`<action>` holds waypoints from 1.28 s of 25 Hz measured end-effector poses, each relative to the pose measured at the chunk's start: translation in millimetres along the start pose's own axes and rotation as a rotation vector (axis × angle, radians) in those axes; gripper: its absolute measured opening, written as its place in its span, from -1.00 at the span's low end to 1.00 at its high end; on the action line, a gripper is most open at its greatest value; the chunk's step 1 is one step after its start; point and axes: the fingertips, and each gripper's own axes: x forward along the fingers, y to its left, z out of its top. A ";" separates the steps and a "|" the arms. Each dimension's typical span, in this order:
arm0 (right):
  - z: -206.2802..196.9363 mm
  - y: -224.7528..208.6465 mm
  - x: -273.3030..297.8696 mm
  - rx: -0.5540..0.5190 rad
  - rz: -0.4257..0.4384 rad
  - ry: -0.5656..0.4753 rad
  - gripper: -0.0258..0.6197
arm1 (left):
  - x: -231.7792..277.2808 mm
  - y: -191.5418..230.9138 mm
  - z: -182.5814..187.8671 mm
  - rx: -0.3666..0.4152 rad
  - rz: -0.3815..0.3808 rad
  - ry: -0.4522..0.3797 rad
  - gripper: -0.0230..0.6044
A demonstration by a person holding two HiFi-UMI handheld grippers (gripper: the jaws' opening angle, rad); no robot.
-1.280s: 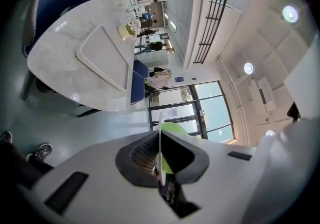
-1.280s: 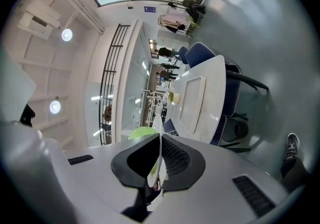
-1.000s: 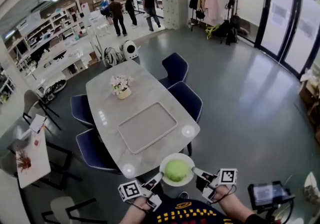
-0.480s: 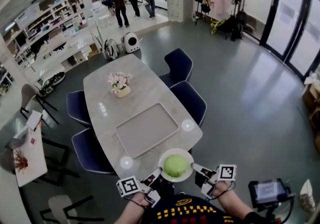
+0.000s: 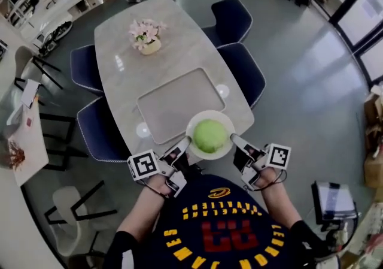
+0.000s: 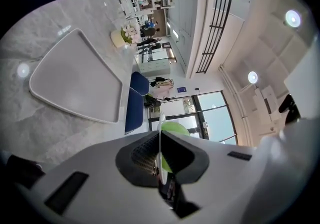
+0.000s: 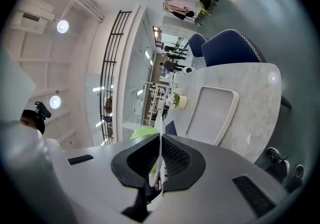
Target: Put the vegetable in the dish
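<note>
**Vegetable sits in dish, both grippers clamped on the rim**

The round green vegetable (image 5: 210, 135) lies in the middle of the white dish (image 5: 209, 114). The dish is at the near end of the table (image 5: 116, 52), and its near side overlaps the table's rounded edge, close to the person's chest. Whether it rests on the top or is held just above it cannot be told.

Just beyond the dish lies a flat grey tray (image 5: 176, 103). Farther along, open tabletop runs to a pot of flowers (image 5: 147, 36) near the far end. Dark blue chairs (image 5: 244, 73) line both long sides, and grey floor lies open to the right.

The left gripper (image 5: 181, 150) has its jaws closed narrow on the dish's near-left rim, which its own view shows edge-on between the pads. The right gripper (image 5: 237, 141) pinches the near-right rim in the same way, with only the thin rim between its jaws.
</note>
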 end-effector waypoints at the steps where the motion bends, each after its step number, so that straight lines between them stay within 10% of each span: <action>1: -0.7 1.4 9.2 0.009 0.002 0.009 -0.87 | -0.6 -0.9 6.9 -0.002 -0.016 -0.006 -0.88; 32: 50.8 -27.4 154.6 -0.024 -0.001 0.512 -0.87 | -2.2 44.2 89.9 -0.136 0.100 -0.452 -0.88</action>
